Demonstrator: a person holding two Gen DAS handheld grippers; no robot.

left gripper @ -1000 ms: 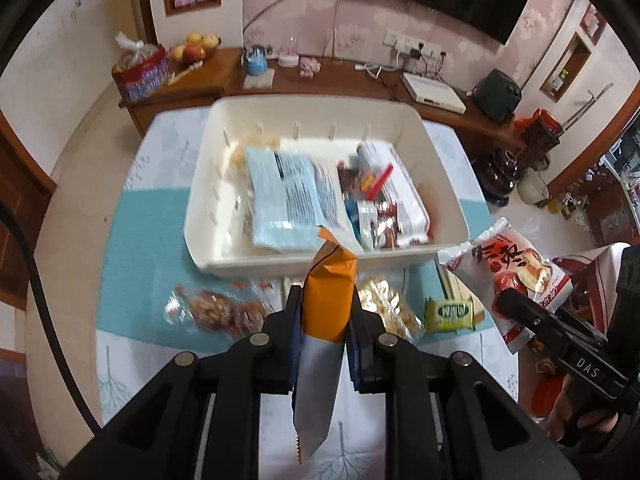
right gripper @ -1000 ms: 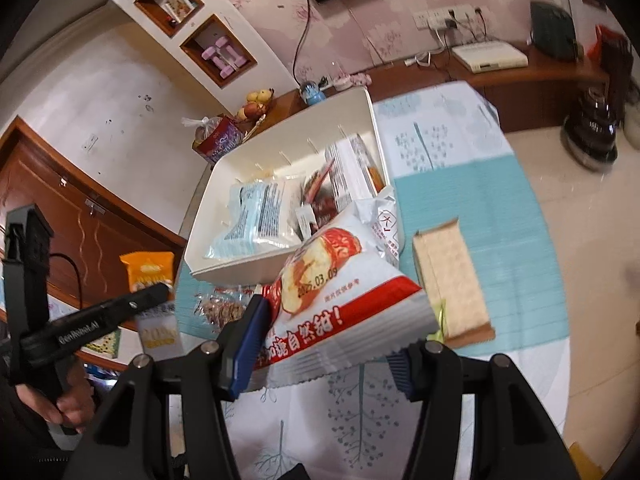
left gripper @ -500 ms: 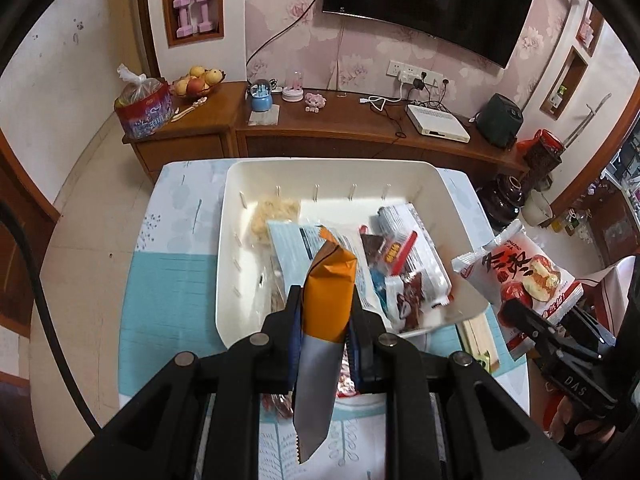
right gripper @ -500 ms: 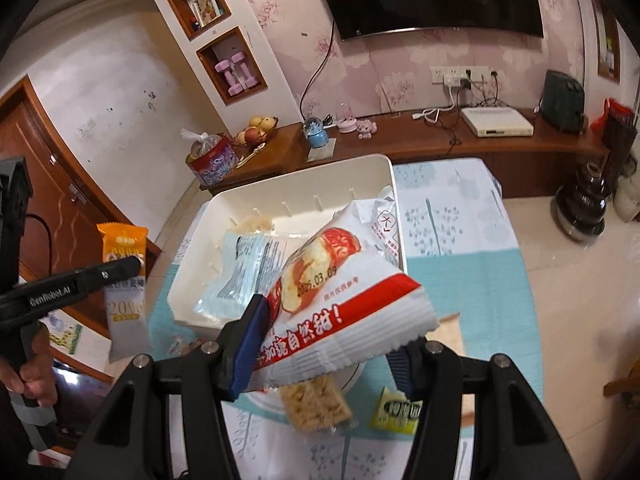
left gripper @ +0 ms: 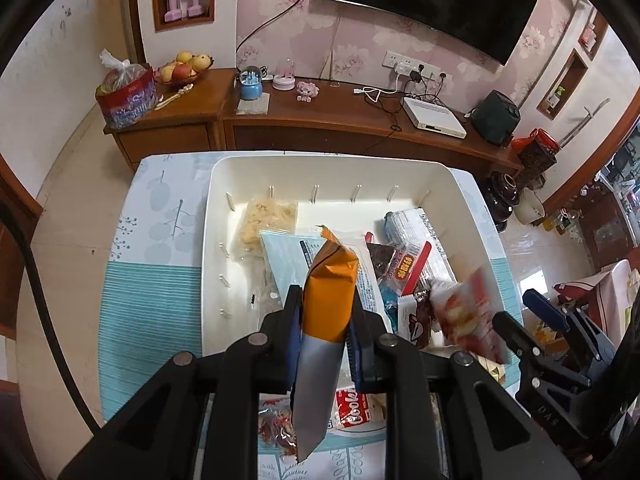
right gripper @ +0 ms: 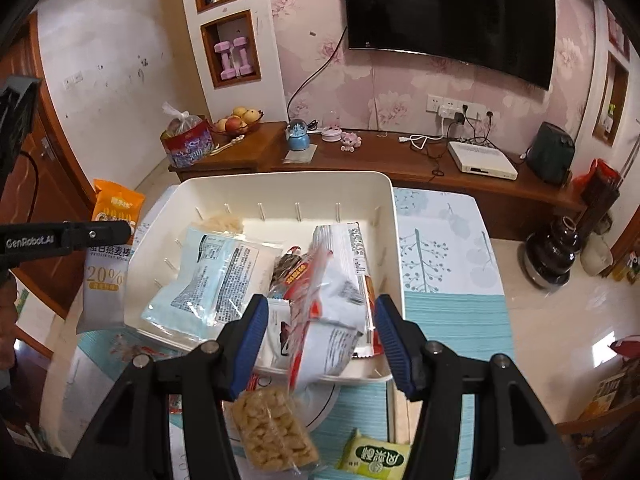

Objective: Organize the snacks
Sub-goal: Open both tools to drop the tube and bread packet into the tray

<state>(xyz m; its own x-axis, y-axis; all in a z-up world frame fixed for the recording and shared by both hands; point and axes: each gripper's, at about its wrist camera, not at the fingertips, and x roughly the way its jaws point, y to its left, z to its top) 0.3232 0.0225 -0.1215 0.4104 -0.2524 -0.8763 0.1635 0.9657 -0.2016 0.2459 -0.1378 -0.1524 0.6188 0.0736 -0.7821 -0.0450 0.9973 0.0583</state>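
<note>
One orange-and-silver snack packet (left gripper: 329,292) hangs upright, creased.

Readable print showing on two packets and one gripper arm

"20%" is showing in gold on the grey lower half of the orange-topped packet (right gripper: 105,276) at nine o'clock; "GenRobot.AI" is reading white along the left gripper (right gripper: 120,232) arm beside it; "Cook" in white on red is peeking from a wrapper (left gripper: 354,410) at six o'clock.
</note>
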